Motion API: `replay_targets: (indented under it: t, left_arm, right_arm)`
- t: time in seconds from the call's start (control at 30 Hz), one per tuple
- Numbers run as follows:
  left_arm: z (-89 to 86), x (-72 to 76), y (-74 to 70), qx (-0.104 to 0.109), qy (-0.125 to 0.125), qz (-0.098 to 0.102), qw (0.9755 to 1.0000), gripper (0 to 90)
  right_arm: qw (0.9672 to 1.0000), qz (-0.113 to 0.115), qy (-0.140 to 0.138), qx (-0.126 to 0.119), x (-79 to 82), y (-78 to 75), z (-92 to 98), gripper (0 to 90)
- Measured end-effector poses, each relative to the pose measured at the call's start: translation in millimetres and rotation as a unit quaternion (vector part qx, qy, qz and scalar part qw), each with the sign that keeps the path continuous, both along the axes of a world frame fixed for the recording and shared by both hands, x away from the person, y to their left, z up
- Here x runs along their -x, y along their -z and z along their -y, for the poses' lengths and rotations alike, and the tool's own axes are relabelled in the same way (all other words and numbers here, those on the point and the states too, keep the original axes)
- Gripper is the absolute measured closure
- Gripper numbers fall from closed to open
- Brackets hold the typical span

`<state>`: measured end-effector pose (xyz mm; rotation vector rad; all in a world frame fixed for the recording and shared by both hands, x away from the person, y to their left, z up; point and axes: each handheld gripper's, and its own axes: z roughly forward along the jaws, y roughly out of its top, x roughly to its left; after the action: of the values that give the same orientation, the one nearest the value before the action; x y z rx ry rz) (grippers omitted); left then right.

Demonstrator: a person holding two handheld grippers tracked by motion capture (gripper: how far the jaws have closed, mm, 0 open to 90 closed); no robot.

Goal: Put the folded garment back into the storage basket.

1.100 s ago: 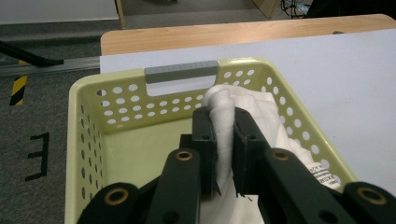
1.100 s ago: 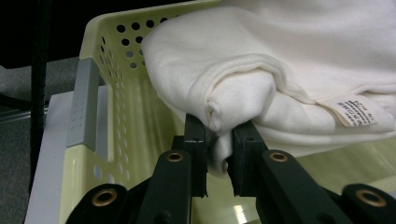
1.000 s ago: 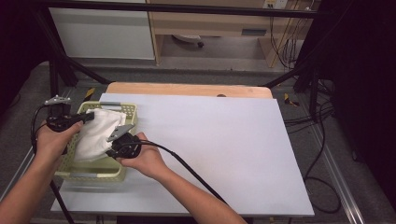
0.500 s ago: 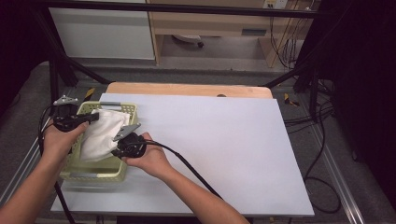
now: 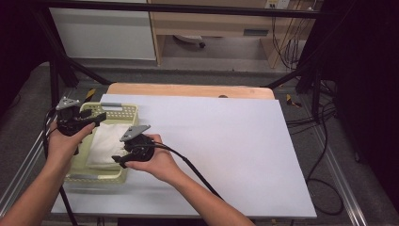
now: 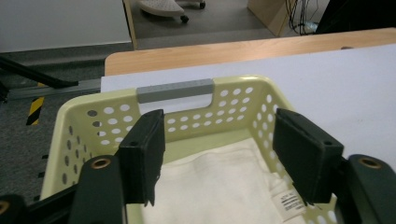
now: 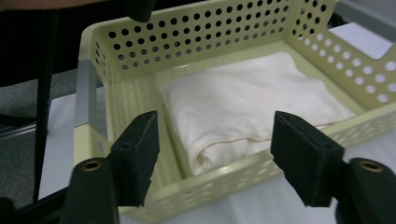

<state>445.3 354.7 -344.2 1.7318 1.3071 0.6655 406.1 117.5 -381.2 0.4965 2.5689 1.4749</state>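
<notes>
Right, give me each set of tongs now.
Left tongs: just opened, empty, over the folded white cloth.
Right tongs: just opened, empty.

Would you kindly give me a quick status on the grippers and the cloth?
Left gripper and right gripper have just opened, nothing between the jaws. Folded cloth lies in the basket. Nothing in the way.

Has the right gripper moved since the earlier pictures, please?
Yes. The right gripper has drawn back from over the cloth to the basket's right rim, jaws just opened.
</notes>
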Motion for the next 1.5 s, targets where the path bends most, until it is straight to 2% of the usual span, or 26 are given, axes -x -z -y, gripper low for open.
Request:
replay_targets:
  t: [0.1,0.2,0.27,0.4,0.5,0.67,0.73,0.77,0.83,0.9,0.93,1.03,1.13,1.23,1.3,1.37,1.43,1.5]
  left_arm:
    - [9.4,4.2,-0.3,-0.009,0.005,0.005,0.9999,26.9]
    - [17.4,8.4,1.5,-0.016,0.010,0.001,0.9998,20.1]
    - [22.6,12.1,2.4,-0.011,0.015,-0.003,0.9998,16.2]
    - [31.0,24.6,1.1,0.004,0.015,0.009,0.9998,13.0]
    - [38.2,35.8,2.5,0.010,0.017,0.014,0.9997,11.7]
    - [48.1,54.6,10.3,0.043,0.022,0.018,0.9986,10.8]
    - [53.2,61.5,13.2,0.038,0.027,0.022,0.9987,10.8]
    - [55.1,65.1,13.9,0.036,0.036,0.024,0.9984,10.8]
    - [58.4,72.0,15.8,0.038,0.038,0.029,0.9982,10.8]
    - [64.2,77.3,15.7,0.017,0.050,0.022,0.9984,10.7]
    - [66.5,81.2,15.8,0.015,0.051,0.027,0.9982,10.5]
    - [74.2,92.0,19.9,0.023,0.063,0.038,0.9970,9.9]
    - [81.6,100.5,26.0,0.023,0.071,0.045,0.9962,9.6]
    - [90.0,106.3,33.1,0.028,0.074,0.046,0.9958,9.5]
    - [95.2,109.6,37.0,0.023,0.081,0.047,0.9953,9.5]
    - [97.0,112.9,40.2,0.026,0.088,0.051,0.9945,9.4]
    - [98.1,114.9,44.4,0.028,0.085,0.057,0.9943,9.4]
    - [98.2,114.7,47.0,0.025,0.086,0.053,0.9946,9.5]
  right_arm:
    - [0.9999,0.003,0.010,-0.008,3.8,-4.8,11.5,23.8]
    - [0.9996,0.003,0.024,-0.013,6.4,-7.9,24.3,17.4]
    - [0.9994,0.004,0.032,-0.014,7.4,-8.1,33.5,13.0]
    - [0.9985,0.004,0.053,-0.017,10.1,-5.8,53.8,7.5]
    - [0.9975,0.006,0.067,-0.022,12.0,-4.8,71.0,6.5]
    - [0.9953,0.009,0.093,-0.025,11.6,-3.2,99.0,5.3]
    - [0.9941,0.015,0.104,-0.026,10.2,-3.1,107.1,5.9]
    - [0.9938,0.014,0.106,-0.031,9.4,-3.4,110.3,5.9]
    - [0.9936,0.009,0.107,-0.037,8.5,-4.3,115.5,5.4]
    - [0.9934,0.010,0.108,-0.037,8.4,-5.2,119.3,5.1]
    - [0.9933,0.011,0.110,-0.034,8.6,-6.2,120.6,4.7]
    - [0.9929,0.015,0.113,-0.032,9.9,-9.1,127.4,4.6]
    - [0.9915,0.027,0.127,-0.015,10.6,-11.2,135.5,4.7]
    - [0.9900,0.026,0.135,-0.031,9.6,-16.3,144.6,5.2]
    - [0.9889,0.028,0.140,-0.039,9.5,-19.0,149.1,4.7]
    - [0.9881,0.031,0.147,-0.036,9.1,-20.2,152.9,4.3]
    - [0.9865,0.032,0.157,-0.033,8.0,-20.4,156.3,4.5]
    - [0.9858,0.027,0.163,-0.029,6.1,-20.3,159.4,5.9]
